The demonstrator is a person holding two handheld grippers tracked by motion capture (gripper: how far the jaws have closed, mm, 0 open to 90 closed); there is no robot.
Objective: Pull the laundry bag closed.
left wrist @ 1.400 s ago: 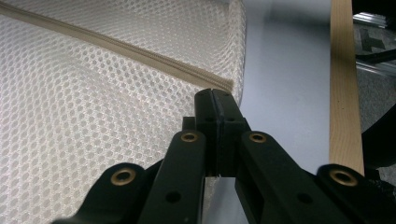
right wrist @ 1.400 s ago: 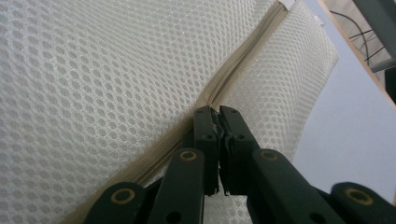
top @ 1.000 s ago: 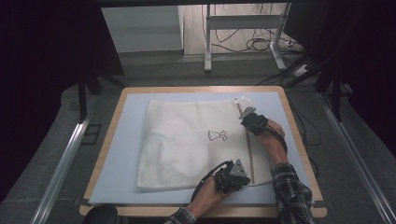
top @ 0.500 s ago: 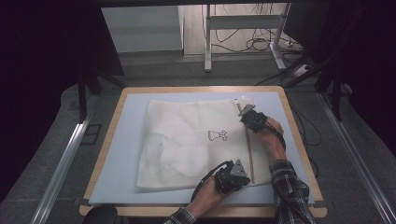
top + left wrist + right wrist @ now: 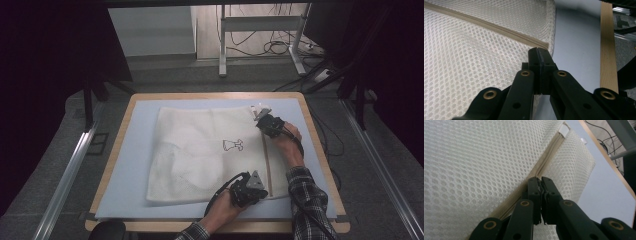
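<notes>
Your mesh laundry bag (image 5: 205, 152) lies flat across the desk (image 5: 320, 165), its zipper (image 5: 267, 165) along the right edge. Your left claw (image 5: 539, 51) pinches the zipper's near end; your right claw (image 5: 539, 180) grips near the far end. Keep the tape taut, pulling straight along it.

High view overhead facing forward-down, both gripper views close along their jaws, all sharing mesh bag (image 5: 210, 150).

Both forearms reach in from the near edge. The left gripper (image 5: 257, 186) sits close to the body, jaws pressed together; the right gripper (image 5: 263, 120) stretches farther forward, jaws likewise closed.
</notes>
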